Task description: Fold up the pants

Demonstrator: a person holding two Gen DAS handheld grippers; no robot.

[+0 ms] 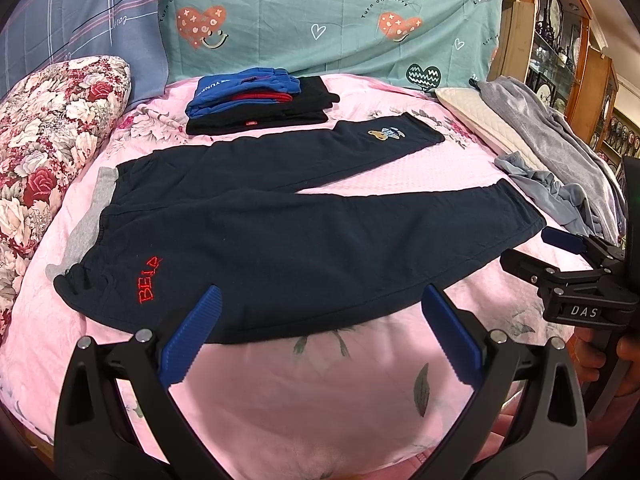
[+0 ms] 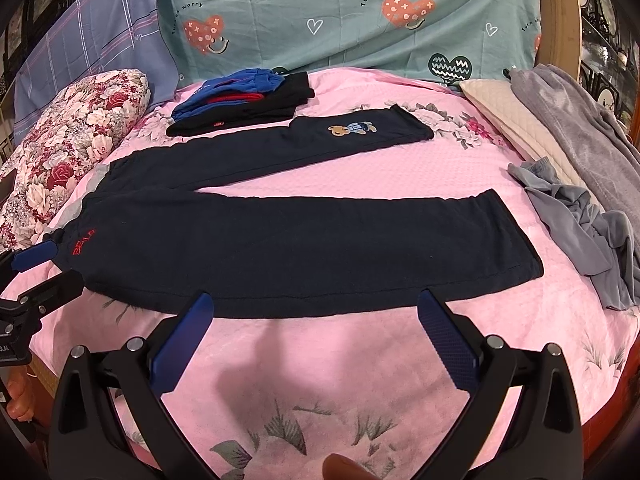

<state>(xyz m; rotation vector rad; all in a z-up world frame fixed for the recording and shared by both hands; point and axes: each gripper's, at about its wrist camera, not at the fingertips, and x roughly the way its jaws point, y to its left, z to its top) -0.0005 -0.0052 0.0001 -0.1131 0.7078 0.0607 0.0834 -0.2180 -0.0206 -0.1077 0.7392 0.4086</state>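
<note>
Pants (image 1: 280, 232): lying flat on the bed (image 1: 328, 380) — legs spreading apart.
Left tongs (image 1: 320, 300): hovering agape — holding nothing.
Right tongs (image 2: 312, 304): hovering agape, empty.

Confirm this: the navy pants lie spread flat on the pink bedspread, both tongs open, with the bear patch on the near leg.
Not quite: the bear patch sits on the far leg of the navy pants, as the right wrist view shows. The rest holds: pink bedspread, left tongs and right tongs open.

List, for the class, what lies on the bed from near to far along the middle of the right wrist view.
Right gripper → near pants leg → far pants leg with bear patch → stack of folded clothes → teal heart-print pillow.
</note>
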